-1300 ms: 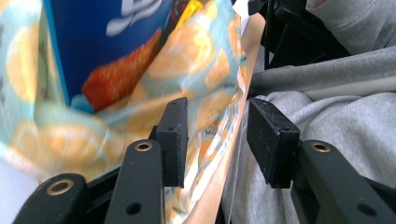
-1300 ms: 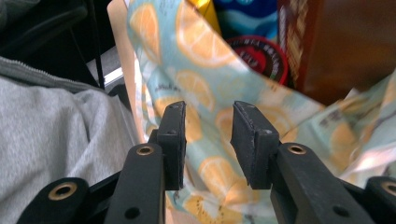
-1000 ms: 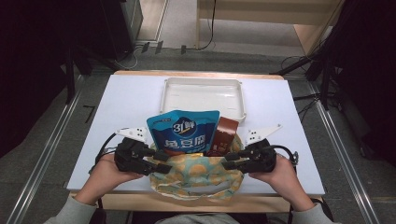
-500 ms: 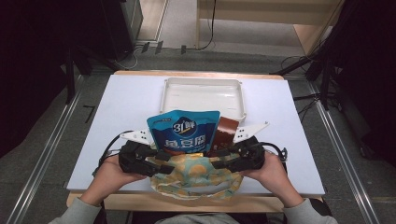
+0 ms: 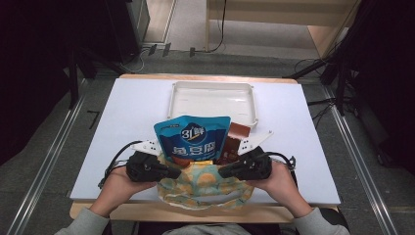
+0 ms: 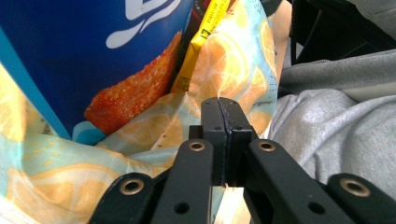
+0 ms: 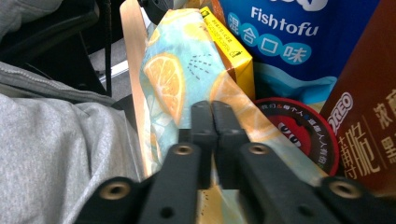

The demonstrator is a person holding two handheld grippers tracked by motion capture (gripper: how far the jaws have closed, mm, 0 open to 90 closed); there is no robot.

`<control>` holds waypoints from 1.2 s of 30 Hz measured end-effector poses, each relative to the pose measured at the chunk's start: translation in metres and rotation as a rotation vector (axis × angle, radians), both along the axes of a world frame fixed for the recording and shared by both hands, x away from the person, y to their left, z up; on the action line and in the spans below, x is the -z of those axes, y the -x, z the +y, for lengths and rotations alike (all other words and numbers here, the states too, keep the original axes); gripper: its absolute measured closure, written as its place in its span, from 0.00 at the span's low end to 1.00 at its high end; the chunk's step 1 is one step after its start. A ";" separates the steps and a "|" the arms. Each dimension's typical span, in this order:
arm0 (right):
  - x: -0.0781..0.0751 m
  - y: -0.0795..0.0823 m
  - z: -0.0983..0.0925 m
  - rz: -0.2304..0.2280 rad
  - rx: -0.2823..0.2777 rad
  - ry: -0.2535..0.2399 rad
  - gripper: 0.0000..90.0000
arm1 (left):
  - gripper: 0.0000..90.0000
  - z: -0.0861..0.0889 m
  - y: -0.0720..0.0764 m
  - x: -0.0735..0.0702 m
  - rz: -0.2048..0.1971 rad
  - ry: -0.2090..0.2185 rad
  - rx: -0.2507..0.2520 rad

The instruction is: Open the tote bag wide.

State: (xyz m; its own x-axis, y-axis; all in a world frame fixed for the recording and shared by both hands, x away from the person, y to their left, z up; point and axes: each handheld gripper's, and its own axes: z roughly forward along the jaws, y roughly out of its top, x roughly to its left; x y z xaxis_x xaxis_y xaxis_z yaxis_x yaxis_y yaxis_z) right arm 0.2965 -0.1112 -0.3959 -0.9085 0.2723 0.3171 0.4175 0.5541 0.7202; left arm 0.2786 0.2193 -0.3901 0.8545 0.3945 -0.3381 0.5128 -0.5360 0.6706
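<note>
The orange-print cloth bag (image 5: 203,188) lies at the near edge of the white table (image 5: 122,127), right in front of the person, its mouth turned away from them and stuffed with snacks; in the left gripper view its fabric (image 6: 140,135) wraps around the packets, and in the right gripper view the same cloth (image 7: 177,70) shows its orange slices on pale blue.

The left gripper (image 5: 177,172) comes at the bag from its left side; its jaws have just been closing, and in its own view the left gripper (image 6: 219,105) has them pressed flat together with the bag's edge pinched between them. The right gripper (image 5: 221,172) meets the bag from the other side; its jaws have likewise just been closing, and in its own view the right gripper (image 7: 211,108) has the pads together on a fold of the cloth.

Sticking out of the bag, the blue fish-tofu pouch (image 5: 192,139) stands tallest; just right of it leans a brown Oreo box (image 5: 234,142); a yellow packet (image 7: 229,44) sits tucked against the cloth, and a round red-lidded tin (image 7: 299,135) lies beside the brown box.

Farther out, a white tray (image 5: 213,87) rests behind the bag toward the table's far edge, near the pouch top but apart from it; the person's grey sleeves (image 5: 78,223) come in at the bottom.
</note>
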 end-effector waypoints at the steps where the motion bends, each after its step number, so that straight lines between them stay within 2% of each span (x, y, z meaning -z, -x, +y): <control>1: 0.000 0.000 0.000 0.001 0.000 -0.001 1.00 | 1.00 0.000 0.000 0.000 0.010 -0.001 0.003; 7: -0.001 0.002 -0.002 0.002 0.005 0.005 1.00 | 1.00 0.002 0.004 0.005 0.038 0.009 0.017; 13: -0.007 0.000 -0.009 -0.023 0.072 -0.020 1.00 | 1.00 0.006 0.013 0.012 0.082 0.037 0.008; 14: -0.008 -0.001 -0.008 -0.027 0.084 -0.021 1.00 | 1.00 0.007 0.013 0.013 0.078 0.035 0.007; 18: -0.009 -0.003 -0.005 -0.047 0.123 -0.032 1.00 | 1.00 0.008 0.014 0.017 0.100 0.045 0.007; 21: -0.008 -0.005 0.002 -0.061 0.144 -0.042 1.00 | 1.00 0.007 0.015 0.017 0.099 0.050 0.010; 25: -0.003 -0.007 0.010 -0.050 0.162 -0.040 1.00 | 1.00 0.007 0.014 0.018 0.102 0.056 0.012; 30: 0.003 -0.007 0.016 -0.042 0.151 -0.032 1.00 | 1.00 0.008 0.014 0.019 0.100 0.072 0.005; 36: 0.010 0.001 0.011 -0.011 0.119 -0.030 1.00 | 1.00 0.009 0.011 0.023 0.125 0.070 -0.002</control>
State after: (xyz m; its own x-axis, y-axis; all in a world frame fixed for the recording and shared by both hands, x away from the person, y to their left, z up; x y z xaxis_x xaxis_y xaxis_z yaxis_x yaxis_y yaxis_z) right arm 0.2952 -0.1004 -0.4055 -0.8735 0.3694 0.3172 0.4715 0.4793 0.7402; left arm 0.2672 0.2279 -0.4131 0.8028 0.3680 -0.4691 0.5962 -0.4886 0.6371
